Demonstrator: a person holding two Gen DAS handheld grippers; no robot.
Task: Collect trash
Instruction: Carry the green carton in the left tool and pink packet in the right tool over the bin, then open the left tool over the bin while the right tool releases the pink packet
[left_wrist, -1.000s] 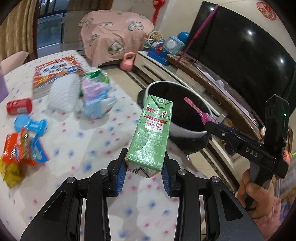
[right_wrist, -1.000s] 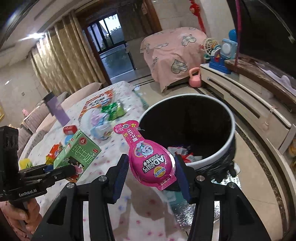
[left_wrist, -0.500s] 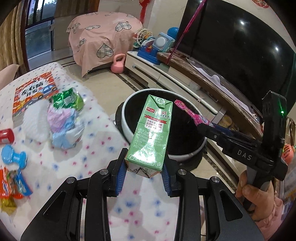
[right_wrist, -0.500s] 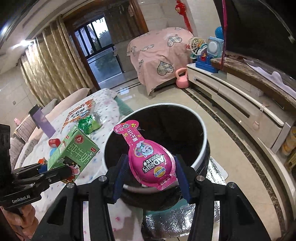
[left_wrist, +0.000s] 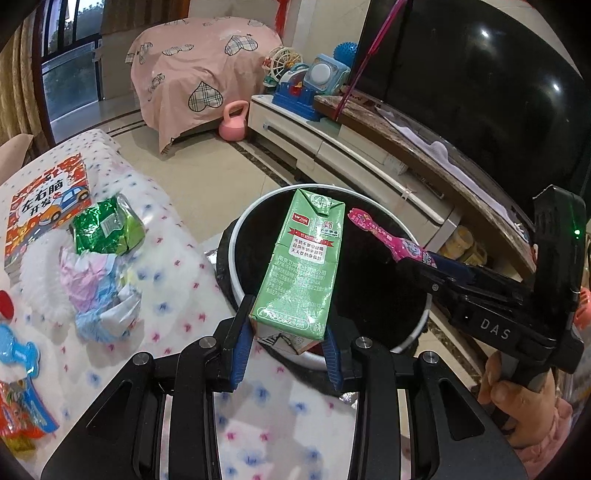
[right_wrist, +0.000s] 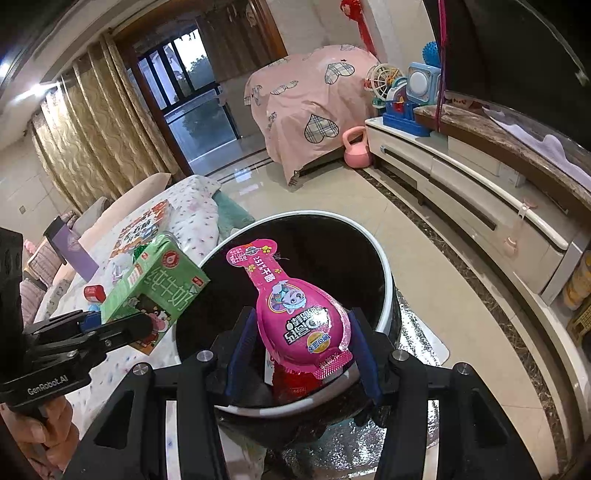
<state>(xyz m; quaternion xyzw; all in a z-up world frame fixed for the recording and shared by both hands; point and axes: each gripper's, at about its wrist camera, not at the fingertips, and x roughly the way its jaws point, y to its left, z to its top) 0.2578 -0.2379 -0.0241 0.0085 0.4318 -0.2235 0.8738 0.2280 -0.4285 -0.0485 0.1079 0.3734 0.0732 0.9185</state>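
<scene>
My left gripper (left_wrist: 288, 349) is shut on a green milk carton (left_wrist: 301, 267) and holds it over the near rim of the round black trash bin (left_wrist: 236, 236). My right gripper (right_wrist: 301, 360) is shut on a pink egg-shaped snack packet (right_wrist: 299, 314) over the same bin (right_wrist: 384, 291), which holds some red trash. The right gripper with the pink packet (left_wrist: 388, 240) shows at the right of the left wrist view. The left gripper with the carton (right_wrist: 155, 288) shows at the left of the right wrist view.
The dotted white tablecloth (left_wrist: 166, 295) carries a green foil bag (left_wrist: 105, 229), crumpled pastel wrappers (left_wrist: 96, 291), a picture book (left_wrist: 46, 201), a blue toy (left_wrist: 14, 350) and snack packets (left_wrist: 18, 413). A white TV cabinet (left_wrist: 351, 158) and a pink kettlebell (left_wrist: 232, 122) stand beyond the bin.
Both grippers have moved from above the table toward the bin and now hold the carton and the pink packet over its opening. Both stay shut on their items.
</scene>
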